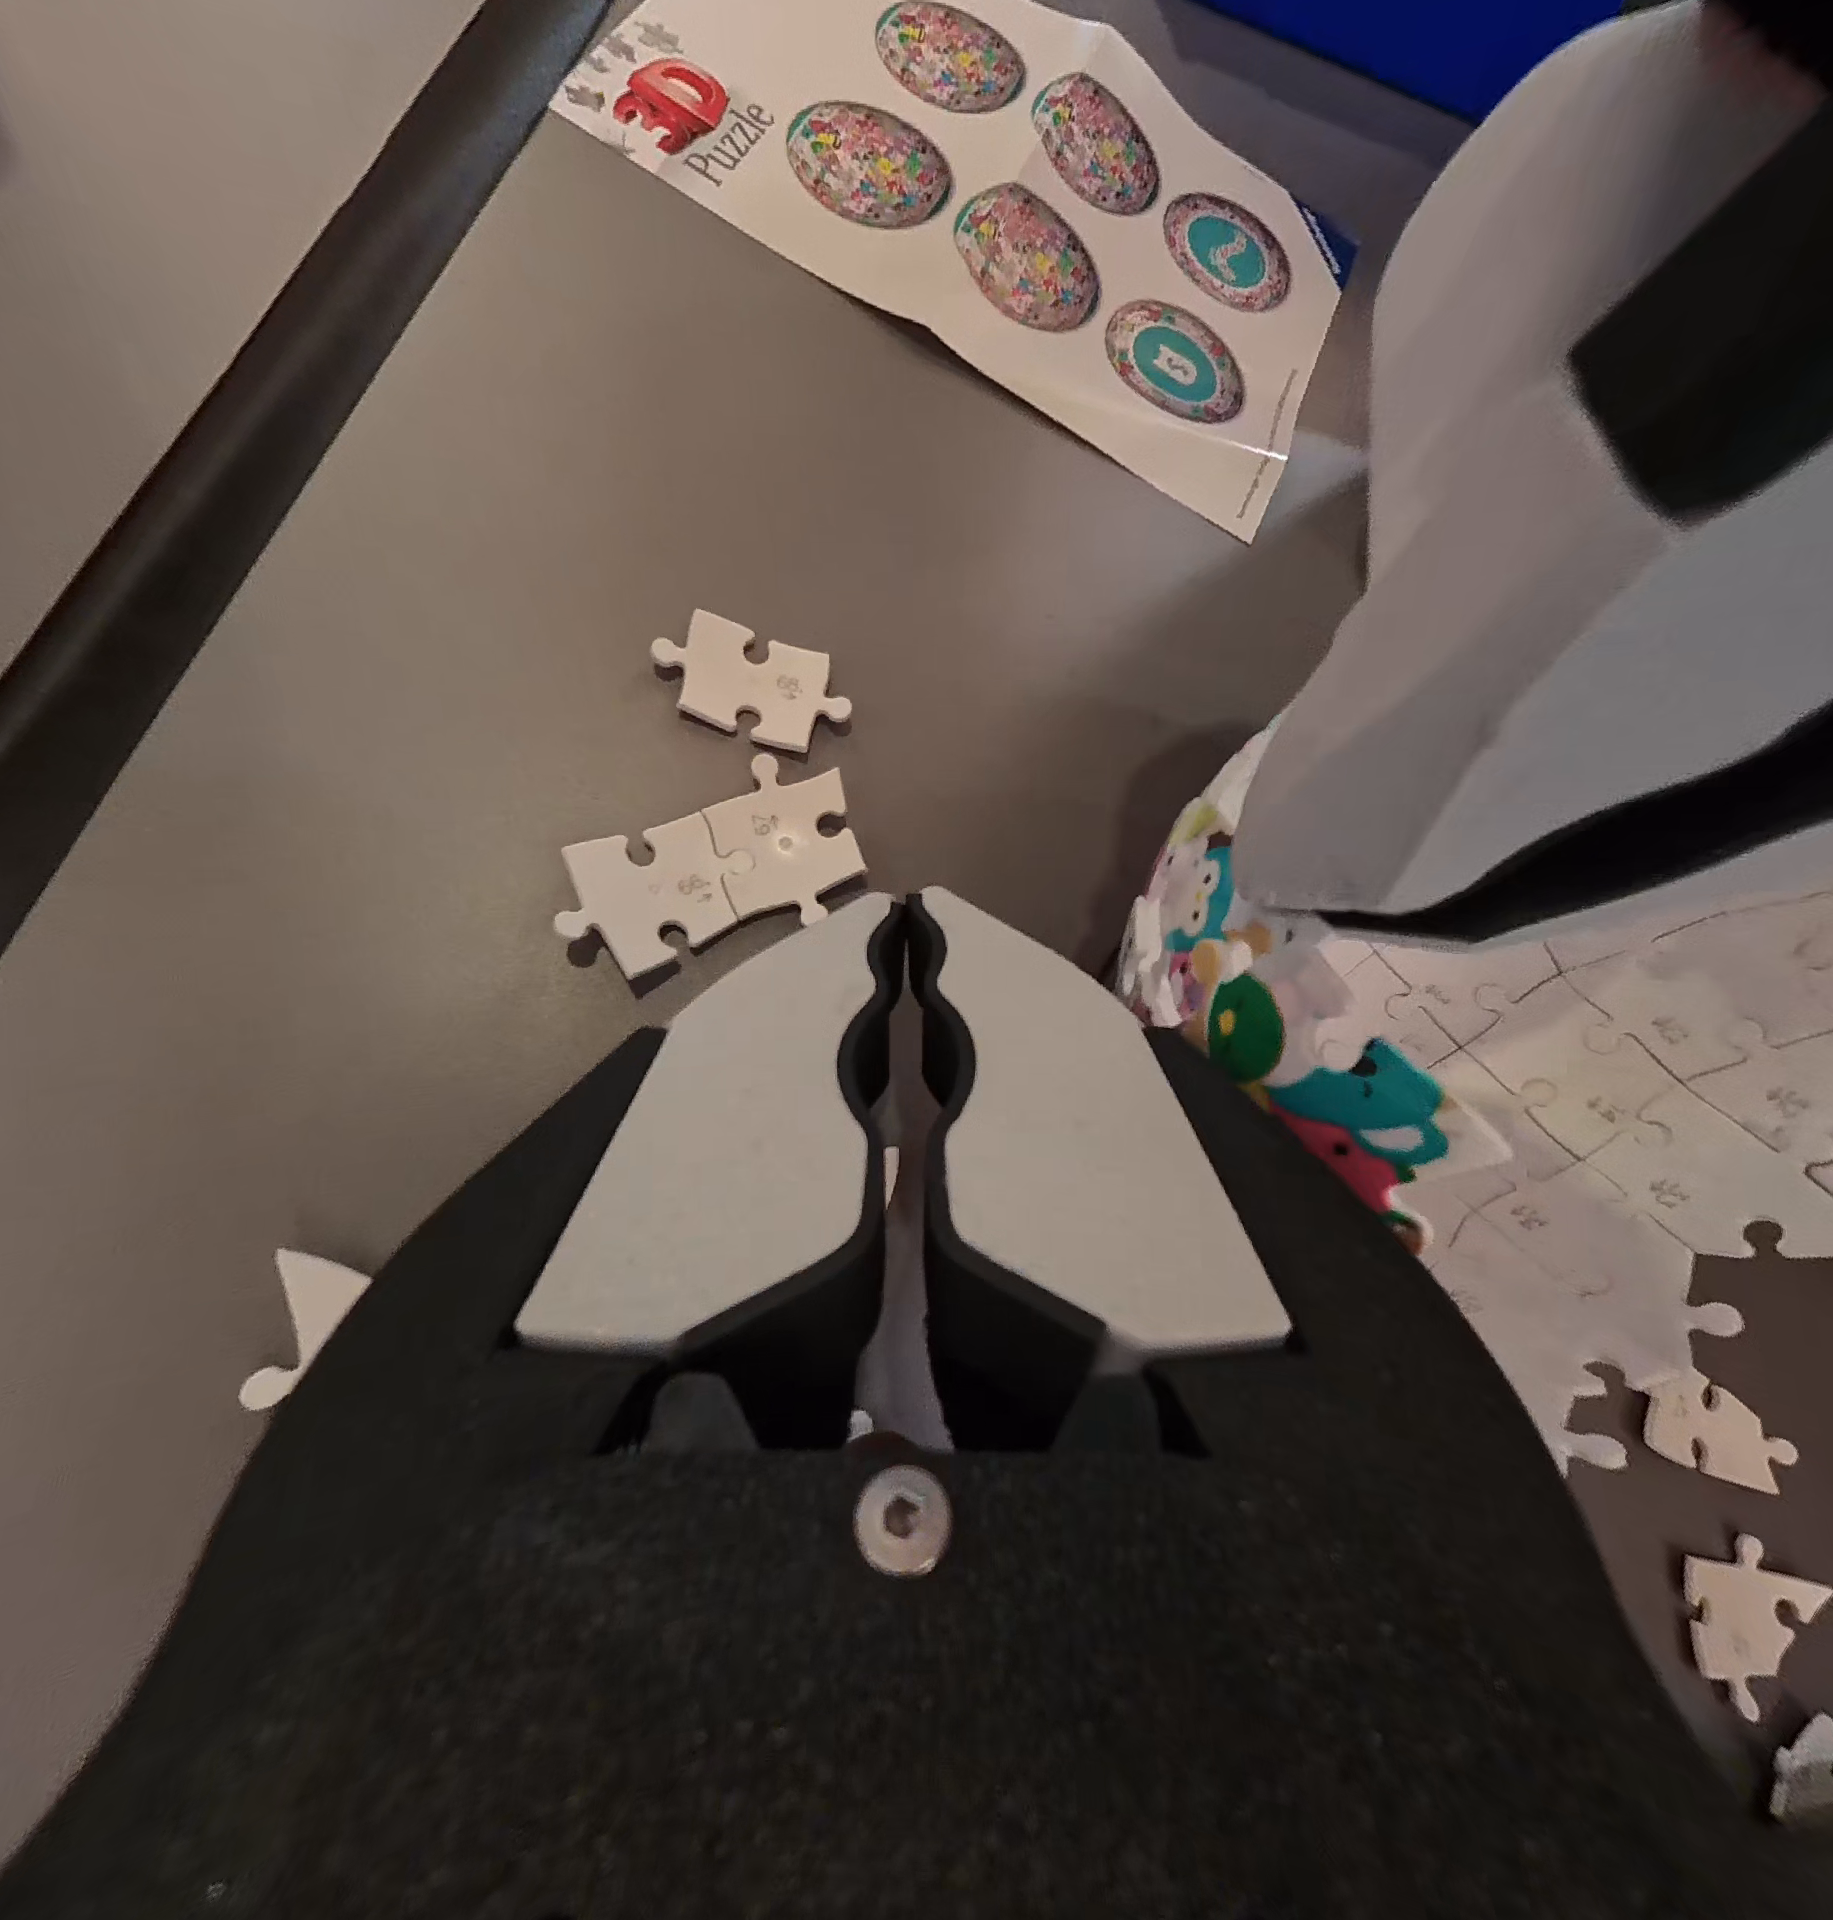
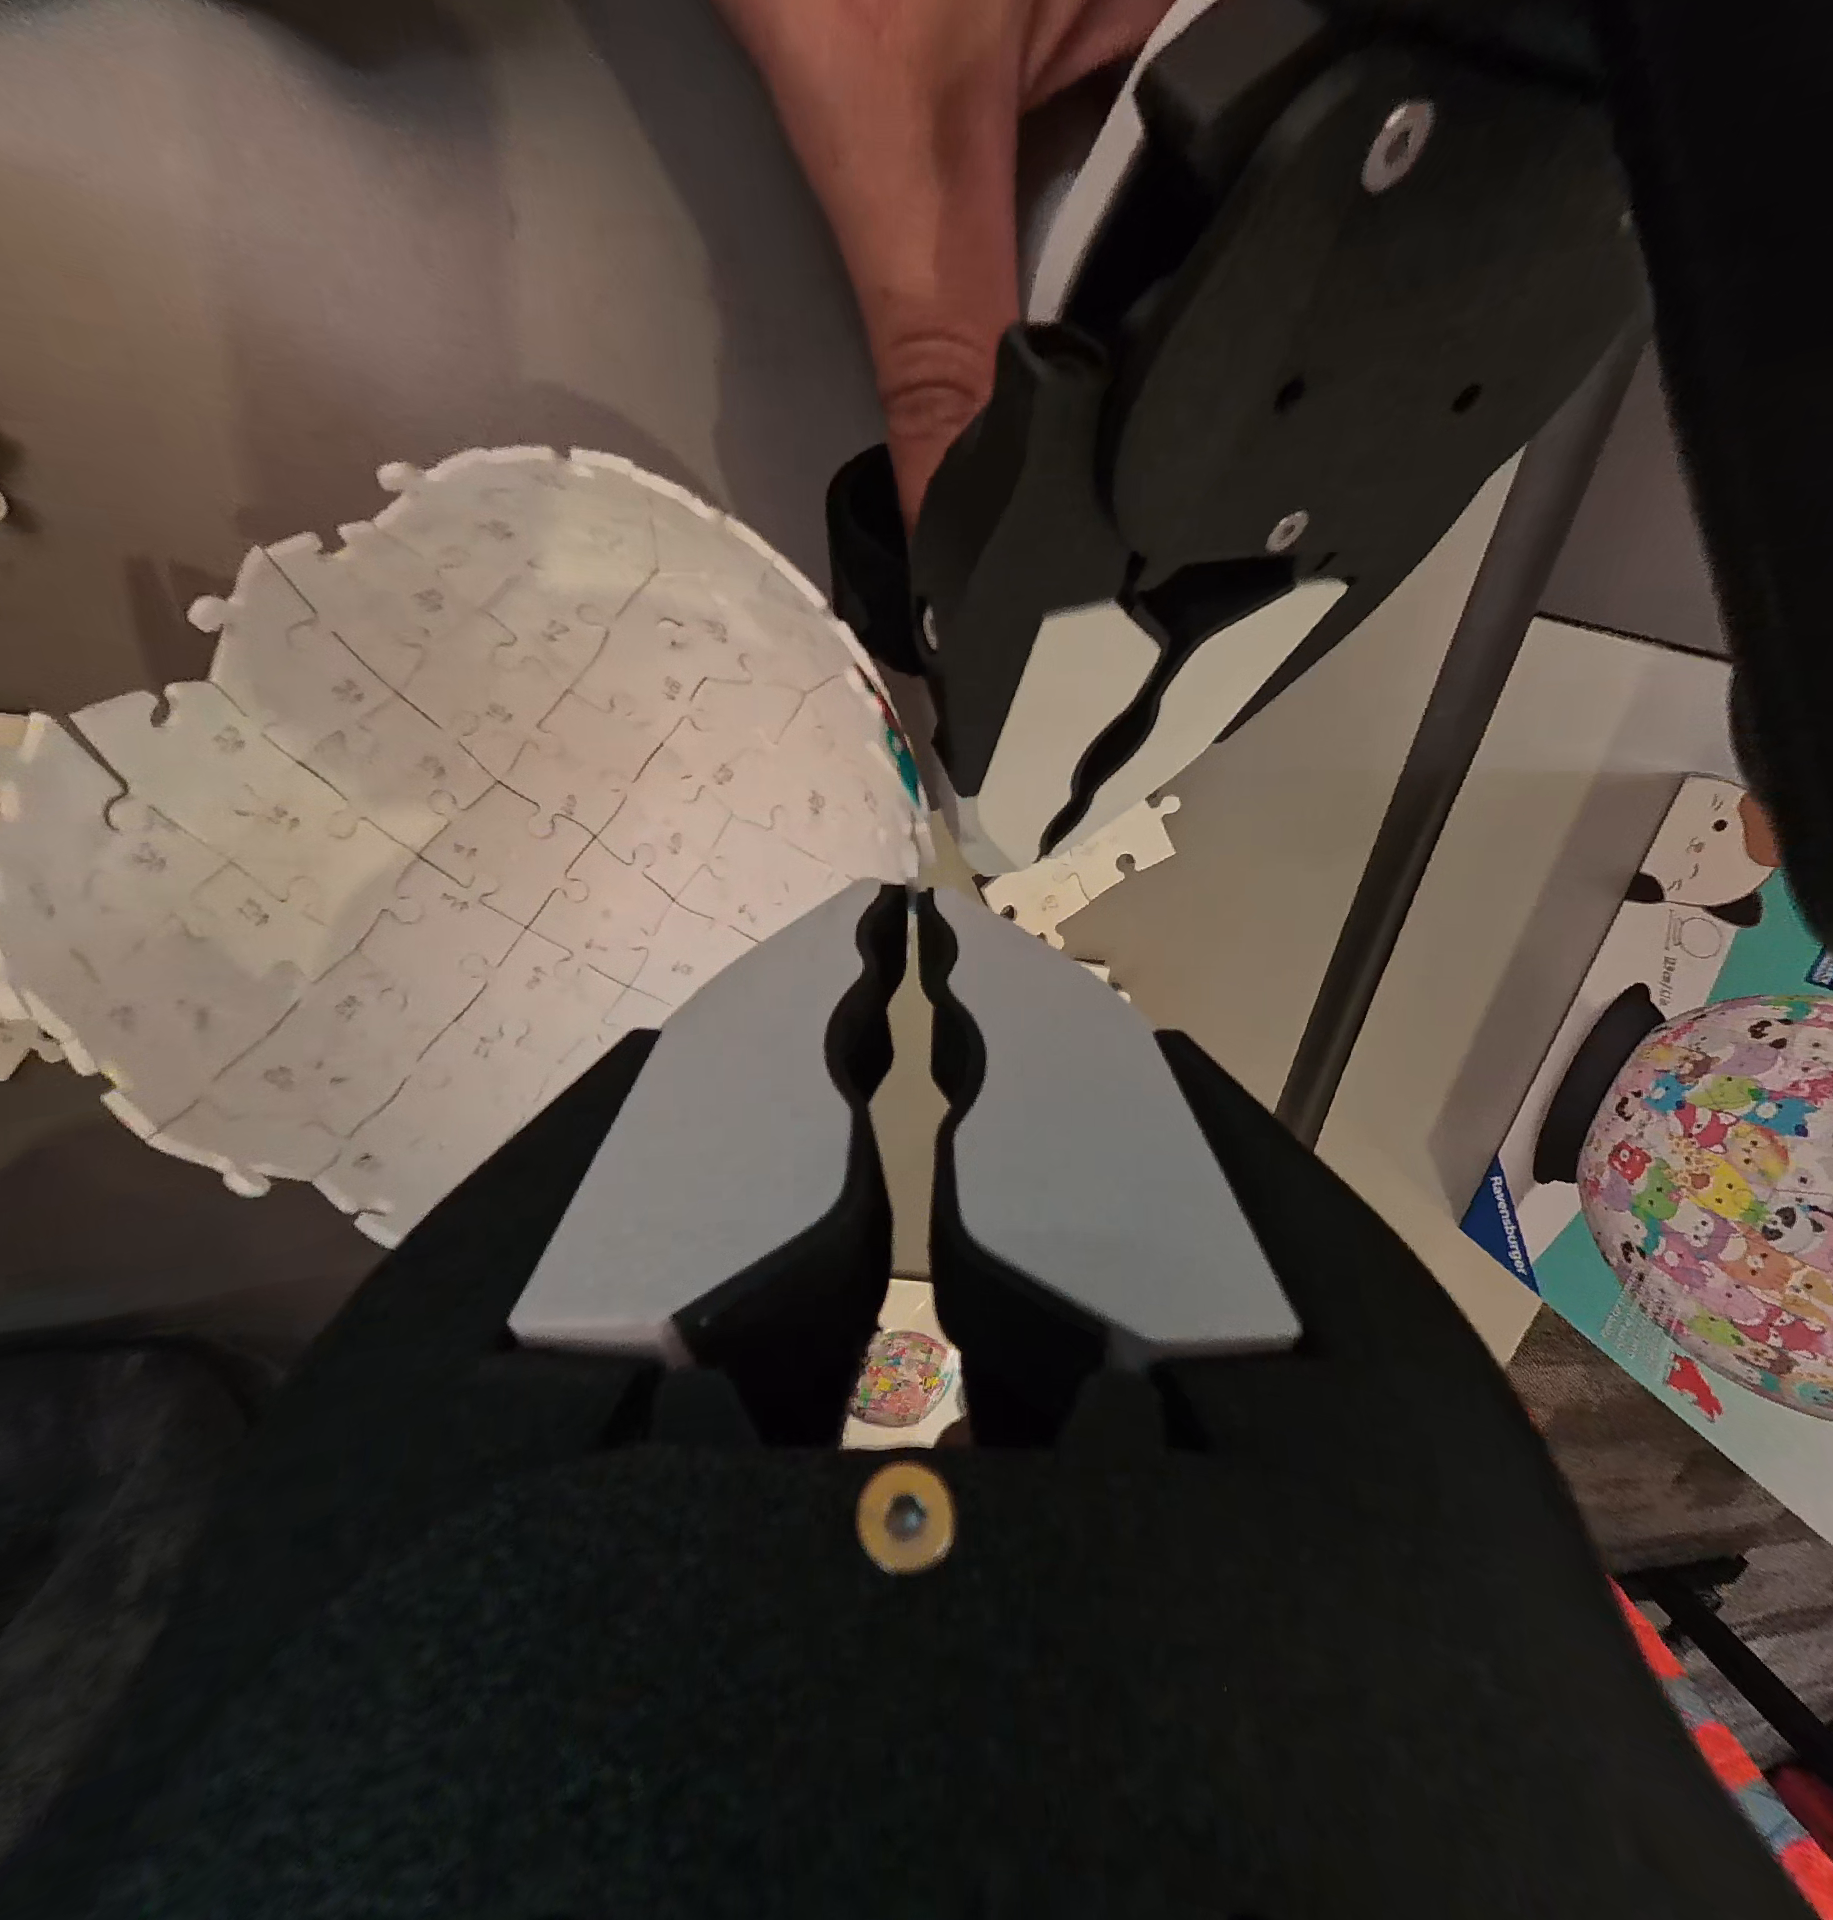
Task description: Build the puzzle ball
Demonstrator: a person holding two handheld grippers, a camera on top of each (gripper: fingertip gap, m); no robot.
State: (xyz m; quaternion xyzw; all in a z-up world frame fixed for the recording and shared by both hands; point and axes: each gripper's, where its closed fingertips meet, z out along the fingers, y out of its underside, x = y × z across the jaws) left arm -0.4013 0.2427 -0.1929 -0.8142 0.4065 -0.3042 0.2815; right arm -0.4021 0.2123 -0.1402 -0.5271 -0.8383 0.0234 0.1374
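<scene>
- Puzzle ball shell (image 2: 455, 831), partly built, is seen white underside up in the right wrist view, with its curved edge at the tips of the right gripper (image 2: 910, 902); the printed colourful outer face shows at (image 1: 1244, 997) in the left wrist view.
- Right gripper jaws are drawn nearly together at the tips, pinched at the shell's rim; whether the rim is actually clamped cannot be told.
- Left gripper (image 1: 907, 906) is held with jaws pressed together, nothing seen between them; tips are just beside the joined pair of pieces (image 1: 714, 873) on the grey table (image 1: 372, 727).
- Second joined pair (image 1: 751, 681) is laid white side up just past the first, apart from it.
- Loose single pieces (image 1: 1748, 1631) are scattered at the right of the table, near the shell.
- Instruction sheet (image 1: 995, 208) with ball pictures is laid flat at the far table edge.
- Puzzle box (image 2: 1670, 1195) is seen on the floor at right.
- A hand (image 2: 933, 260) is seen holding the left gripper's body.
</scene>
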